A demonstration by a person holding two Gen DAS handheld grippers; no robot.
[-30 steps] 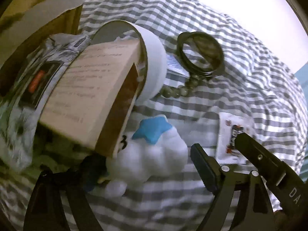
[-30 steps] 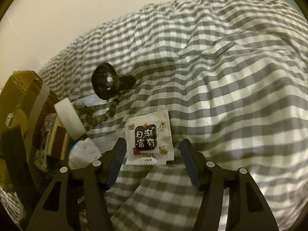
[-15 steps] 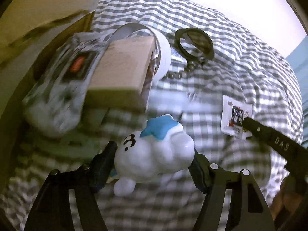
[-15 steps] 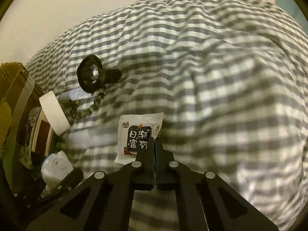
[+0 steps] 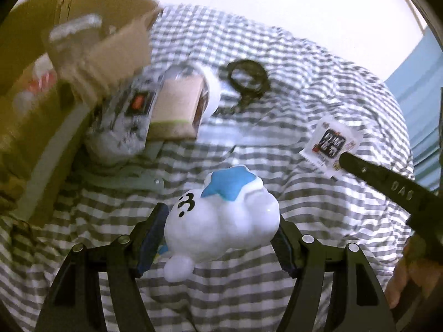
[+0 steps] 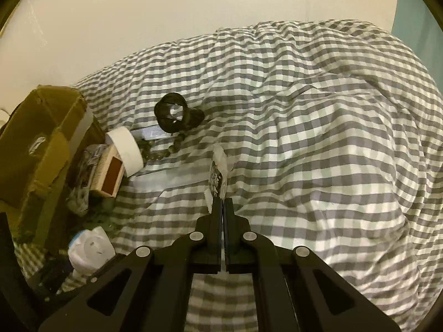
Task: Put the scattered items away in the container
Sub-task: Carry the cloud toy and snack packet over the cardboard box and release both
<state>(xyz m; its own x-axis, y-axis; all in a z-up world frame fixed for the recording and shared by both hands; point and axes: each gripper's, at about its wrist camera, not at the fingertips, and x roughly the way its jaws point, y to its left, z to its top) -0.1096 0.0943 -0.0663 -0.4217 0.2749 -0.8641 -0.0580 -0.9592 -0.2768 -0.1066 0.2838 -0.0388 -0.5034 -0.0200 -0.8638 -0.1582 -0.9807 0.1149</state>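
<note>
My left gripper [image 5: 221, 235] is shut on a white cloud toy with a blue star [image 5: 224, 215] and holds it above the checked bedcover. The toy also shows in the right wrist view [image 6: 91, 251]. My right gripper [image 6: 223, 203] is shut on the edge of a white snack sachet [image 6: 218, 171] and holds it upright off the cover; the sachet shows in the left wrist view [image 5: 331, 144] too. The brown cardboard box [image 5: 49, 63] stands open at the left, also in the right wrist view [image 6: 38, 141].
Beside the box lie a white tape roll [image 6: 126, 149], a tan matchbox-like box [image 6: 109, 171], a crinkled printed packet [image 5: 121, 121], a black ring-shaped object [image 6: 173, 112] and a bead string [image 6: 163, 149]. The grey-white checked bedcover [image 6: 318, 138] is rumpled and rises to the right.
My left gripper closed on the cloud toy and lifted it. My right gripper closed on the sachet and raised it off the cover.
</note>
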